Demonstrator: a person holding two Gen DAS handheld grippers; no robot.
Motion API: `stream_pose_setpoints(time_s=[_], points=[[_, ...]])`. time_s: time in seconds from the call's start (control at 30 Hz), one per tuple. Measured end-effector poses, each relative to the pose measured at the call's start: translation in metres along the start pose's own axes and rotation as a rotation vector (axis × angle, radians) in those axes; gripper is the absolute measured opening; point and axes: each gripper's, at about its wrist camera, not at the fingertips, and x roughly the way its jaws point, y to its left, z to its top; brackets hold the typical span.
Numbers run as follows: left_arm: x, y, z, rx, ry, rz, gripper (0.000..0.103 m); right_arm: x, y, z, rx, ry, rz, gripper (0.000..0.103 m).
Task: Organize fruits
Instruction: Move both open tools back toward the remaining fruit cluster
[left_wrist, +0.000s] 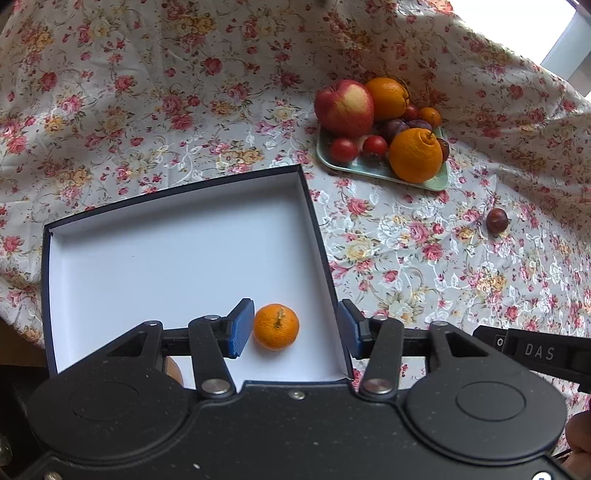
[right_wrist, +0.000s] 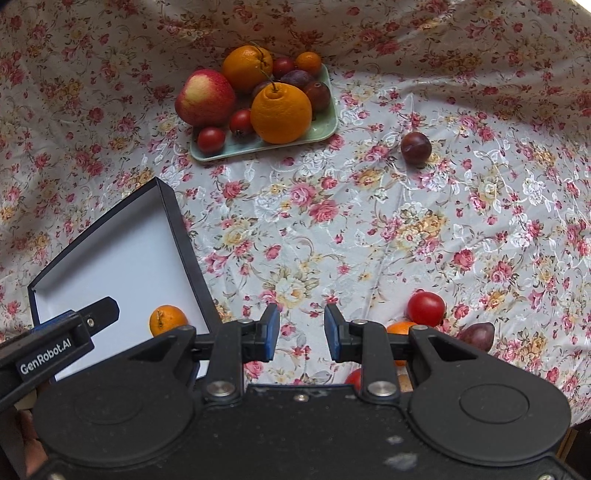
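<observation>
**Me:** Left wrist view first: my left claw (left_wrist: 295, 328) hangs over the near right corner of the box (left_wrist: 177, 258), jaws spread wide and gripping nothing. A small mandarin (left_wrist: 276, 326) lies on the white floor of the box between the pads, just beside the left pad (left_wrist: 242, 328) and clear of the right one, which sits outside the box wall.

**Other:** And your right claw?

**Me:** Right claw (right_wrist: 301, 338) is over bare flowered cloth (right_wrist: 369, 221), jaws partly apart with nothing between them. From there the box (right_wrist: 122, 251) is off to the left with the mandarin (right_wrist: 168, 319) in its near corner, and the left claw's finger (right_wrist: 101, 310) reaches in over it.

**Other:** Where is the rest of the fruit?

**Me:** Most of it is piled on the green tray (right_wrist: 325, 125) at the far side: an apple (right_wrist: 205, 98), two big oranges (right_wrist: 280, 112), small red fruits and plums. One dark plum (right_wrist: 416, 147) lies alone on the cloth to the right of the tray. Near my right claw, on its right, are a red tomato (right_wrist: 426, 308), another plum (right_wrist: 476, 334), and an orange fruit (right_wrist: 400, 328) half hidden behind the finger (there is a bit of red lower down too, but I cannot tell what).
</observation>
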Motion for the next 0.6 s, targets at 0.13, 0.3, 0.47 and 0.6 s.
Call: stream_pose_setpoints(time_s=[0.13, 0.3, 0.47, 0.6], points=[[-0.002, -0.015, -0.002, 0.035, -0.003, -0.013, 0.056, -0.003, -0.017, -0.001, 0.027, 0.013, 0.001, 0.029], [-0.001, -0.037, -0.005, 0.079, -0.002, -0.022, 0.056, -0.009, -0.035, -0.003, 0.048, 0.018, -0.002, 0.029], [0.000, -0.057, -0.008, 0.112, 0.005, -0.036, 0.056, -0.014, -0.052, -0.008, 0.061, 0.021, -0.001, 0.029], [0.000, -0.074, -0.011, 0.134, 0.010, -0.050, 0.056, -0.018, -0.064, -0.013, 0.063, 0.022, -0.003, 0.029]])
